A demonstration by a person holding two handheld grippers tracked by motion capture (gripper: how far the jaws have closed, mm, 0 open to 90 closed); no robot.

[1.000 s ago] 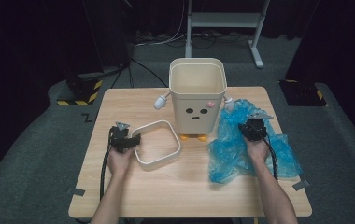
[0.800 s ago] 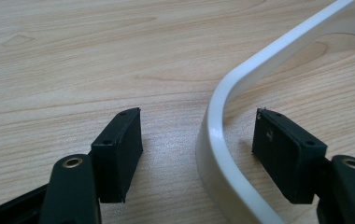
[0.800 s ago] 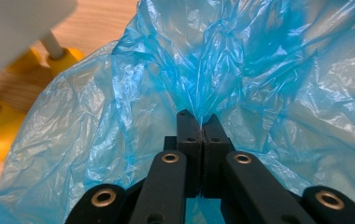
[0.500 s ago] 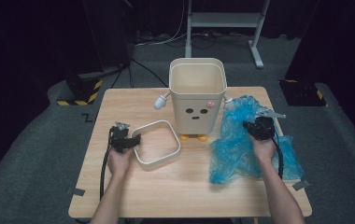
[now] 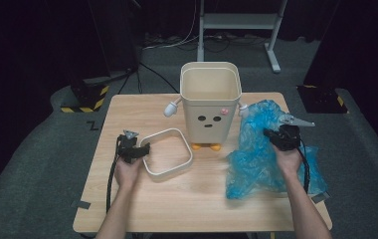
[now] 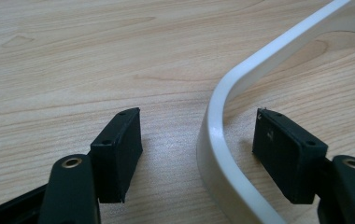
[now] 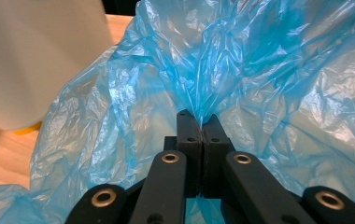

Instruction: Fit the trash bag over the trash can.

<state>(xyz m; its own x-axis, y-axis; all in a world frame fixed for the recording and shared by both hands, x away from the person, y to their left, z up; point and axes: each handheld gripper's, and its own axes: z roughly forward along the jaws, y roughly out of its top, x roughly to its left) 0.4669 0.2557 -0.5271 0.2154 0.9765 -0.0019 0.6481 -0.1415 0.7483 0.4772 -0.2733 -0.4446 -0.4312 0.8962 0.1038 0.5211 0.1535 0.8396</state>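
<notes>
Right gripper (image 7: 200, 122) is clamped on a pinch of blue bag (image 7: 259, 70) and has lifted it off the table (image 5: 197, 209) beside the bin (image 5: 210, 99), ready for lining. Left gripper (image 6: 199, 140) straddles the ring (image 6: 222, 140), jaws apart.

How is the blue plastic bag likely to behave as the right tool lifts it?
Probably floppy: the blue plastic bag bunches into creases where the right tool pinches it. Likely very light, being thin and translucent. It may drag across the table, since most of it lies there.
</notes>
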